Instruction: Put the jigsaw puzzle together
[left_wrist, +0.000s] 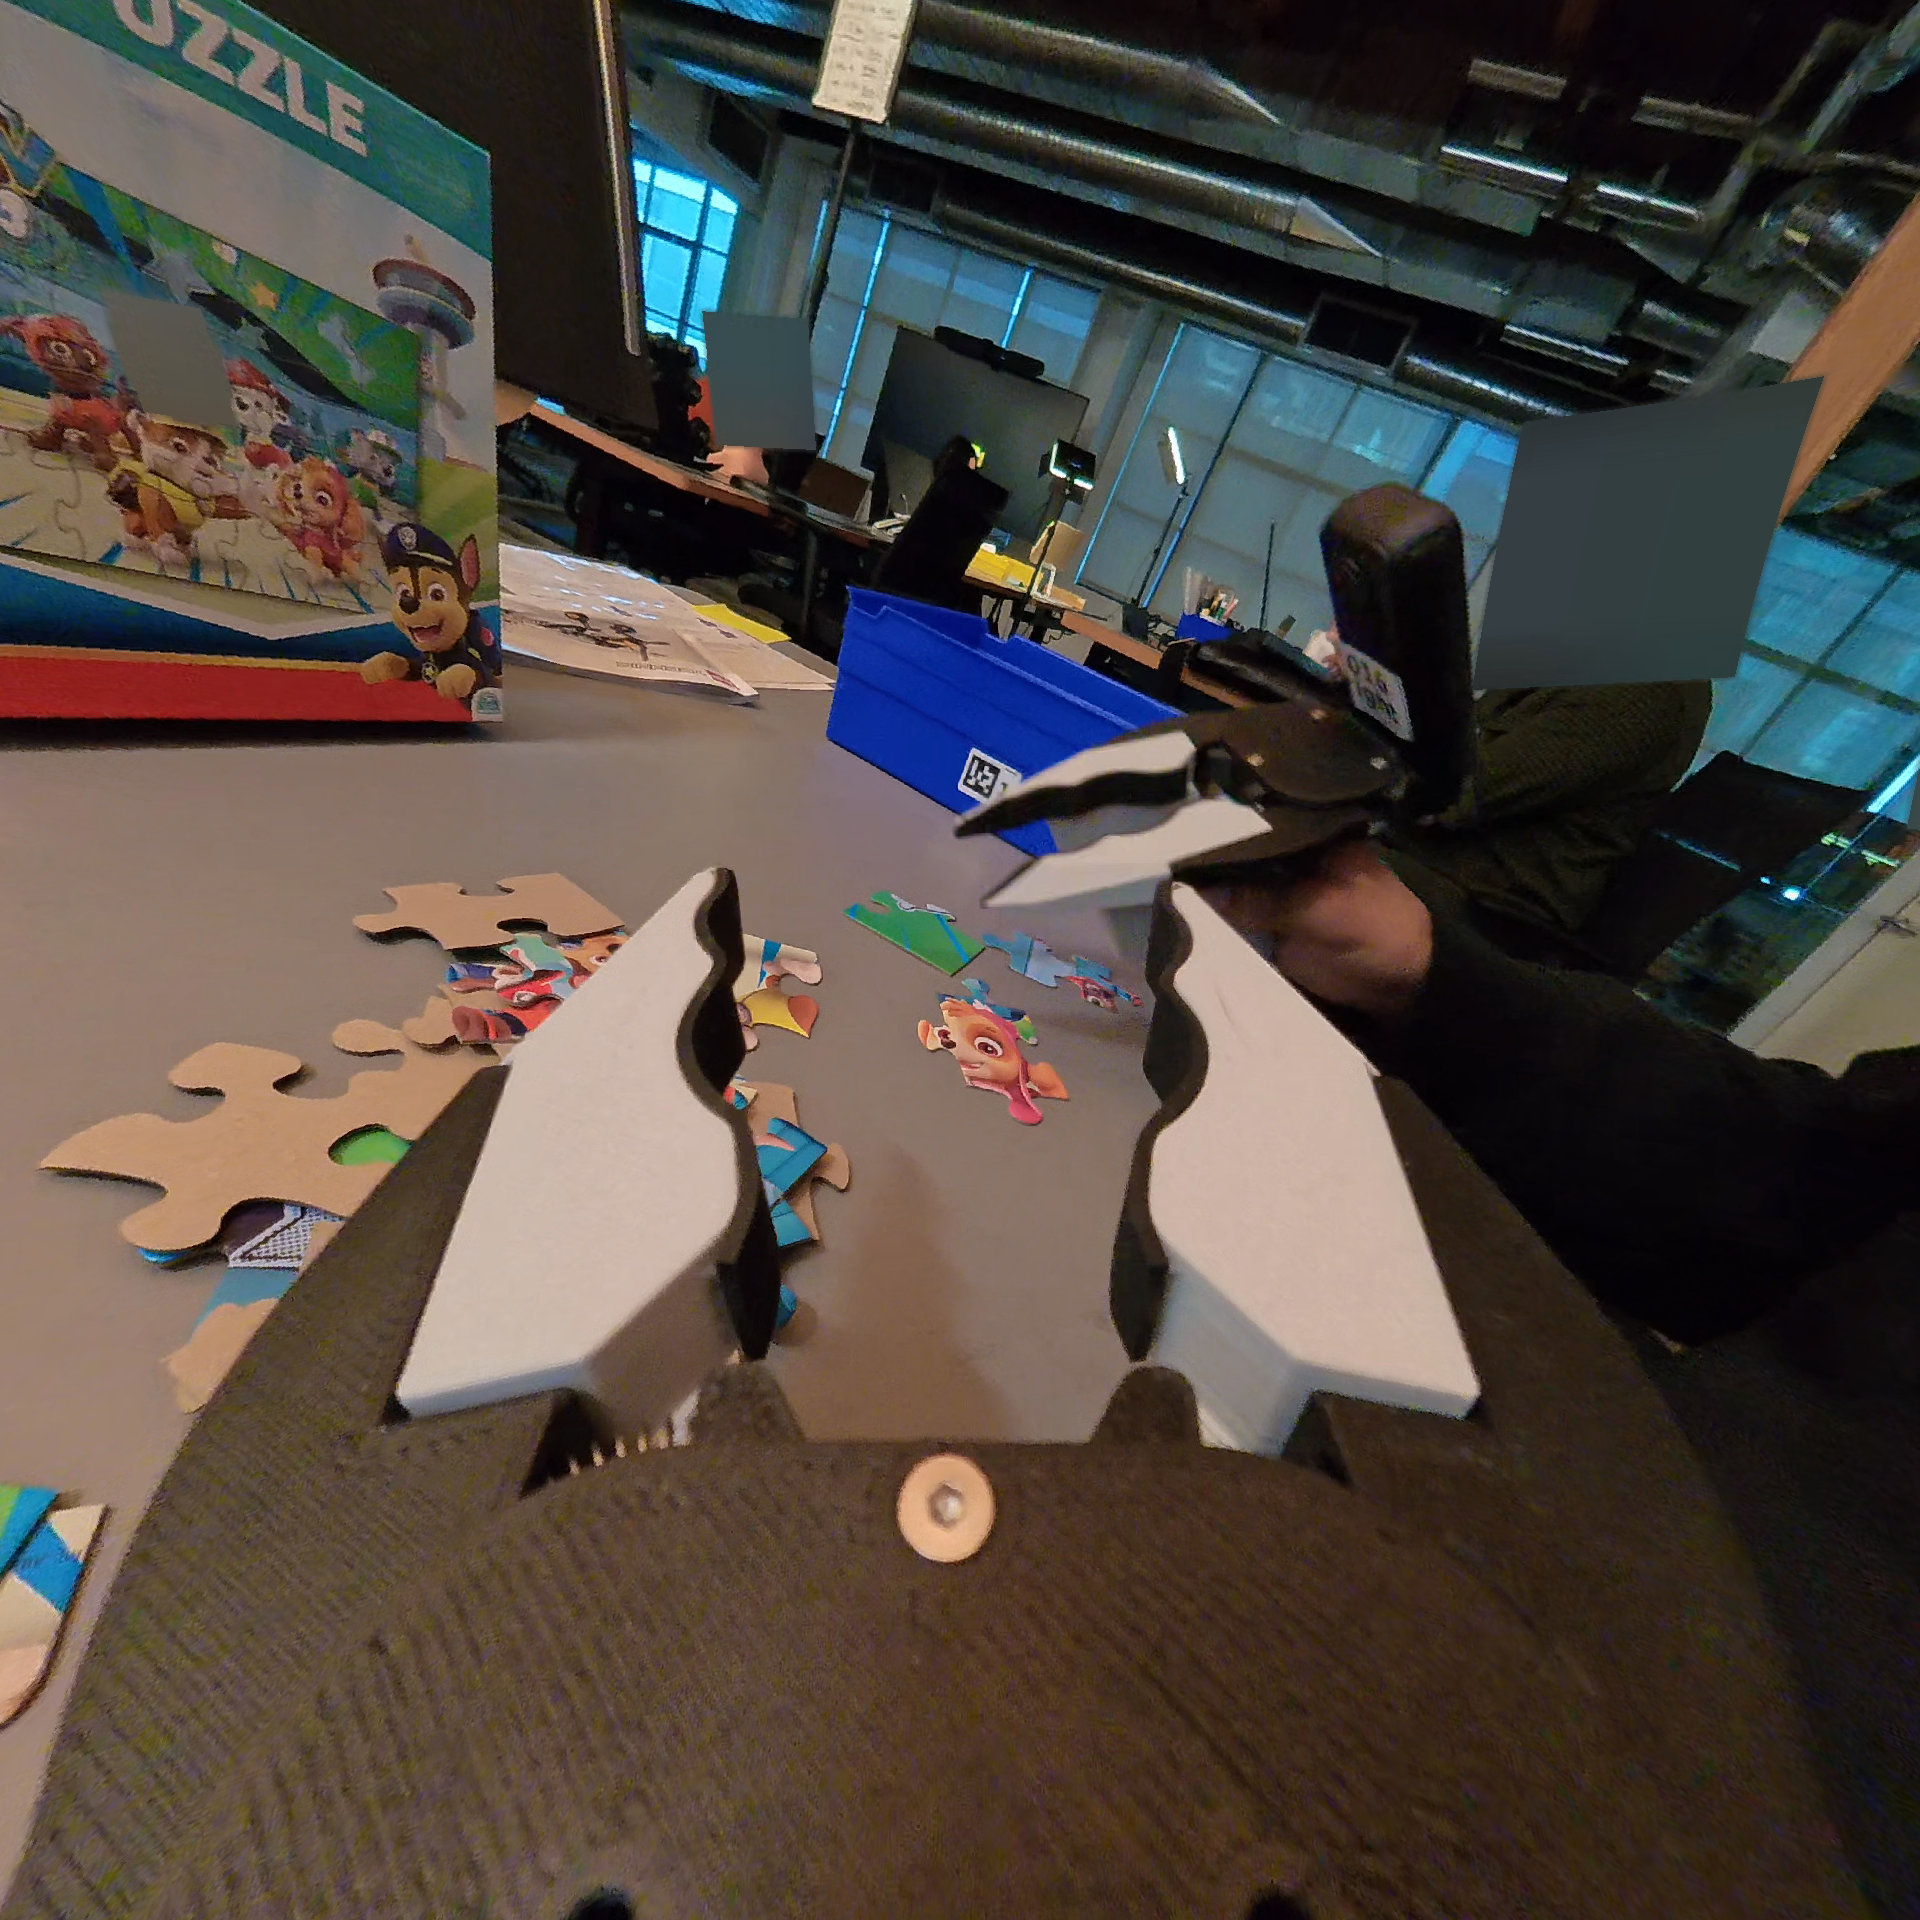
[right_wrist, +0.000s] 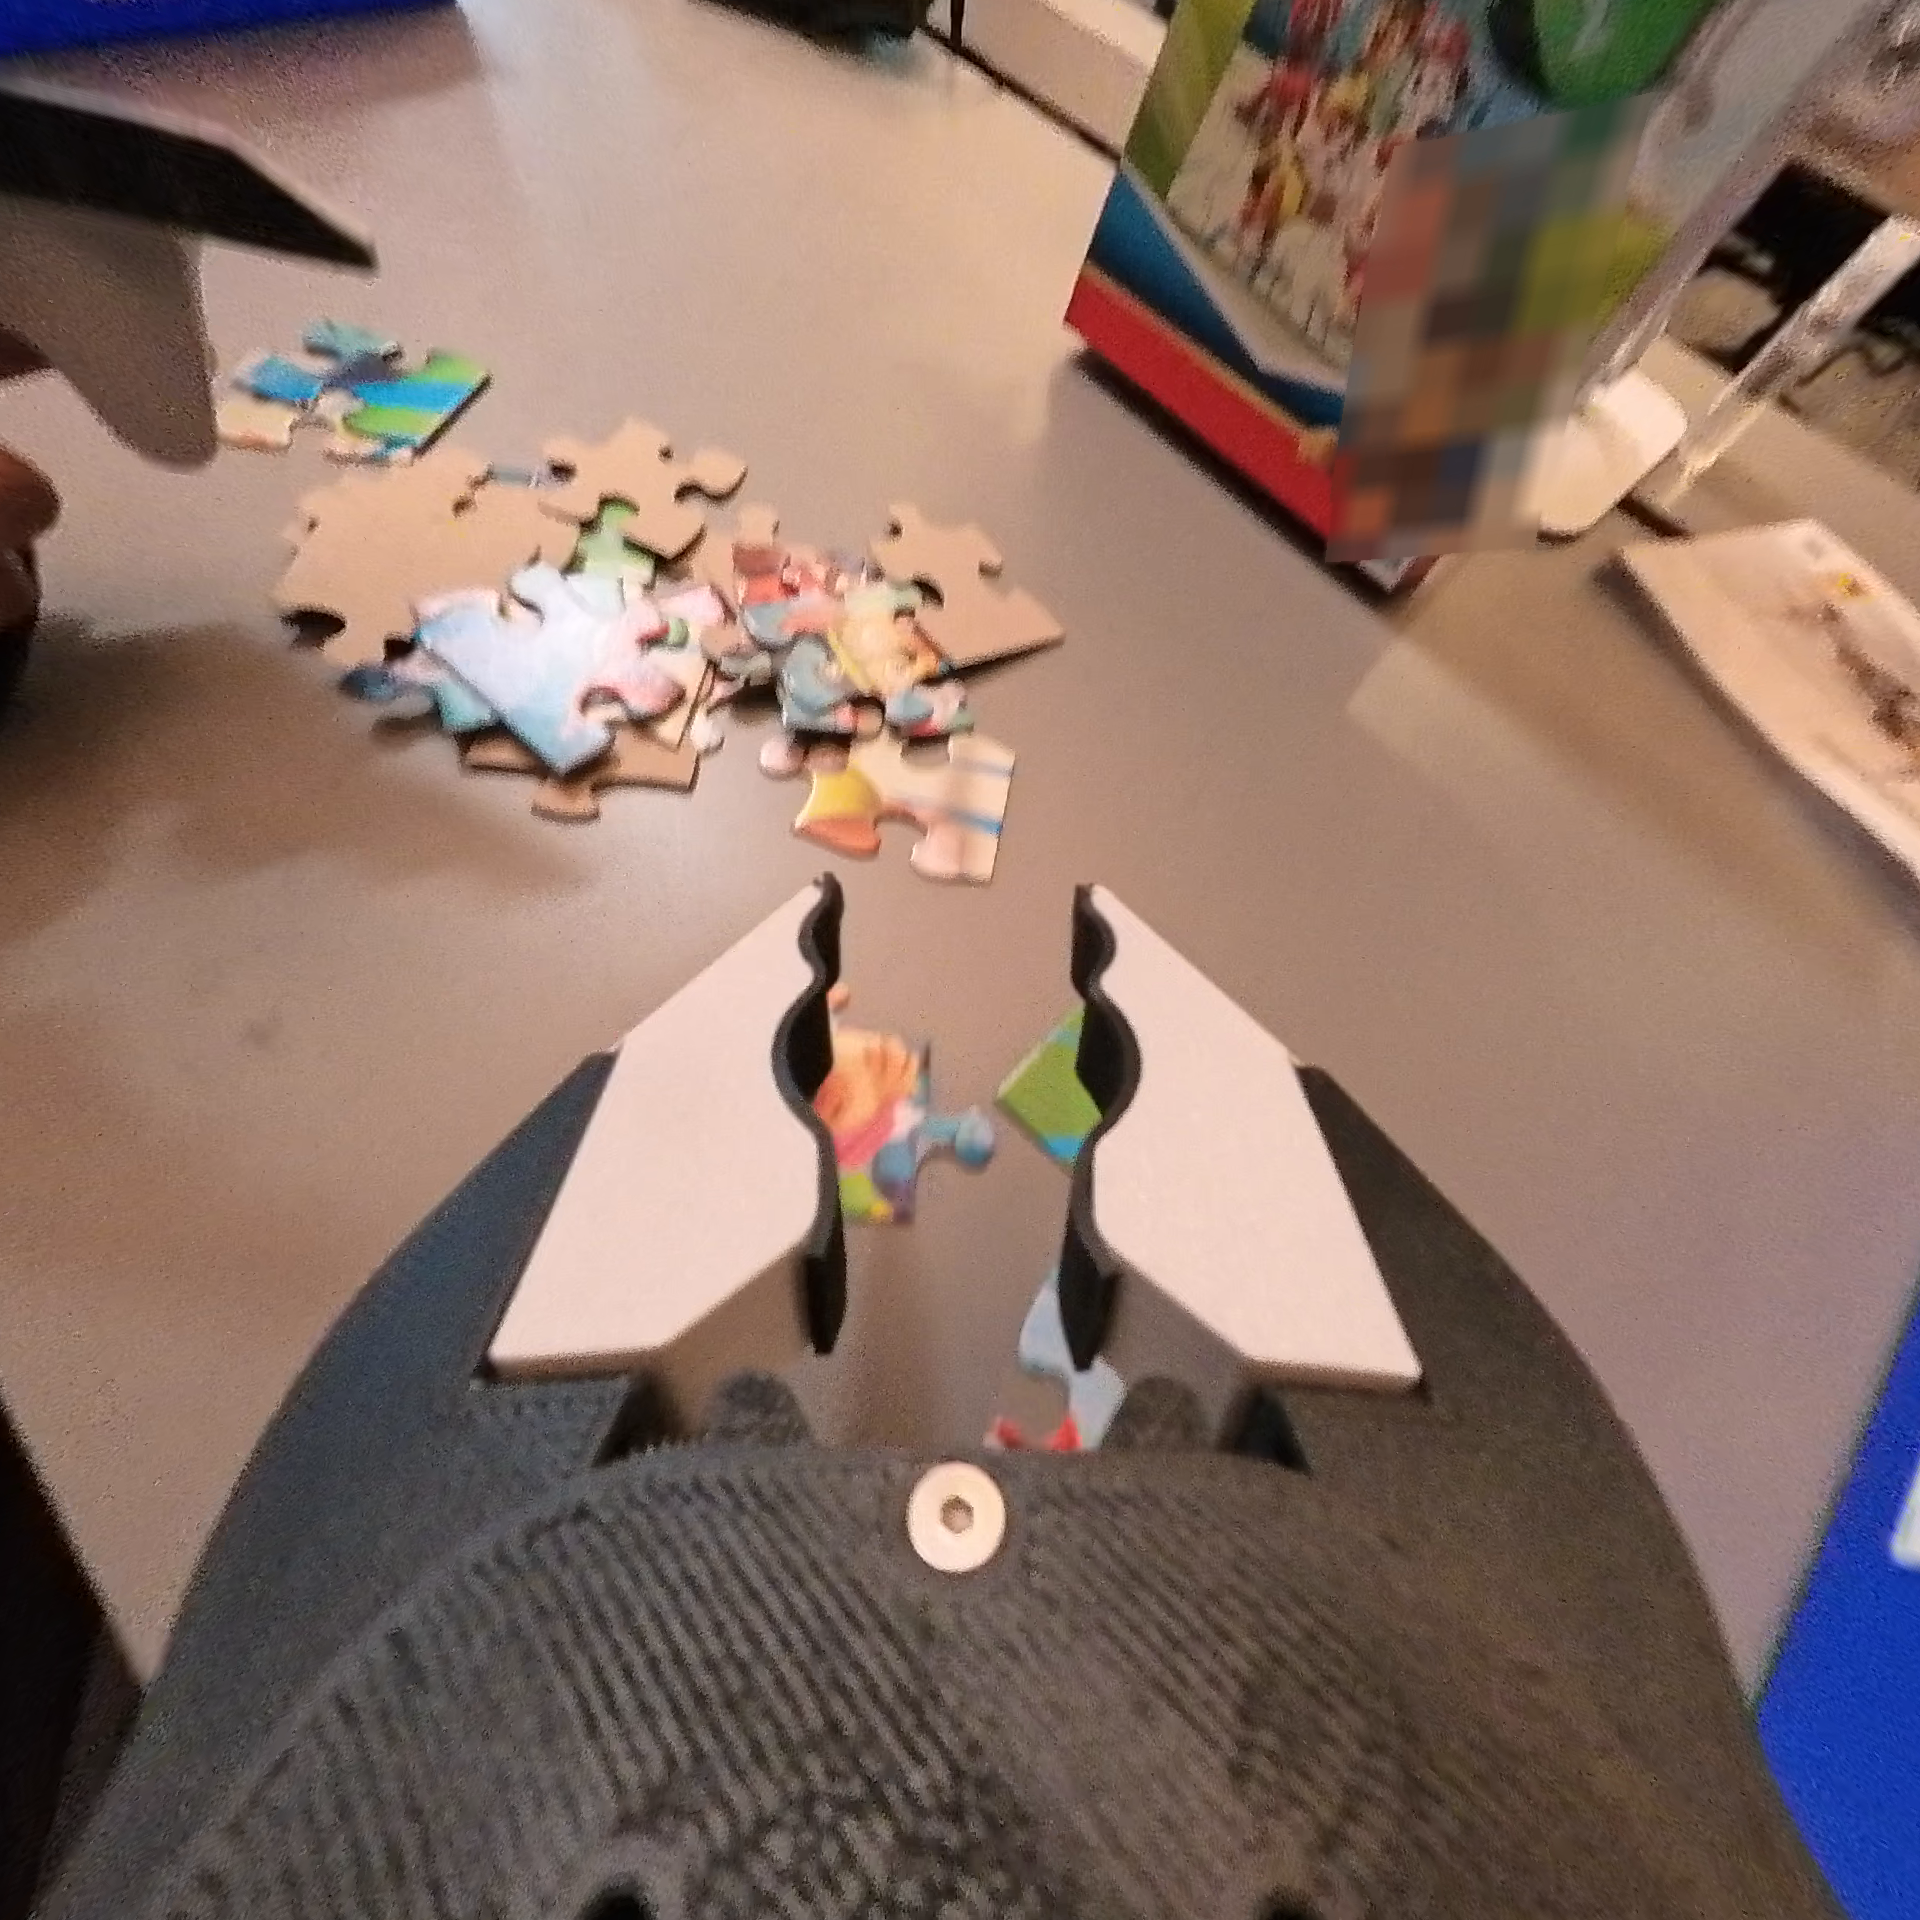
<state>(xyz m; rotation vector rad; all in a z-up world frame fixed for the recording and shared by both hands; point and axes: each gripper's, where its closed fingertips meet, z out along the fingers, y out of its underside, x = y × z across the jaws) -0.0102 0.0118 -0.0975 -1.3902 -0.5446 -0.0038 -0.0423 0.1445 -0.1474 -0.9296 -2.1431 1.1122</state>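
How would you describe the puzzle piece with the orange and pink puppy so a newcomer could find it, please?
Start at the blue bin on the grey table and come toward the loose pieces in front of it. Beyond the green piece lies the puppy piece, alone and picture side up. It is the only one with an orange and pink face.

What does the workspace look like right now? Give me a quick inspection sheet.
Surface: grey table, flat, mostly bare.
Job's things: heap of puzzle pieces, several face down; loose pieces apart: orange pup piece, green piece, pale blue piece, yellow-and-white piece.
Clutter: upright puzzle box, printed papers, blue bin.
Grippers: left gripper open wide, low over the table, nothing between the fingers; right gripper open, above the loose pieces, holding nothing.
Cables: nothing seen.
Surroundings: office with desks, monitors and windows; a seated person's dark sleeve.
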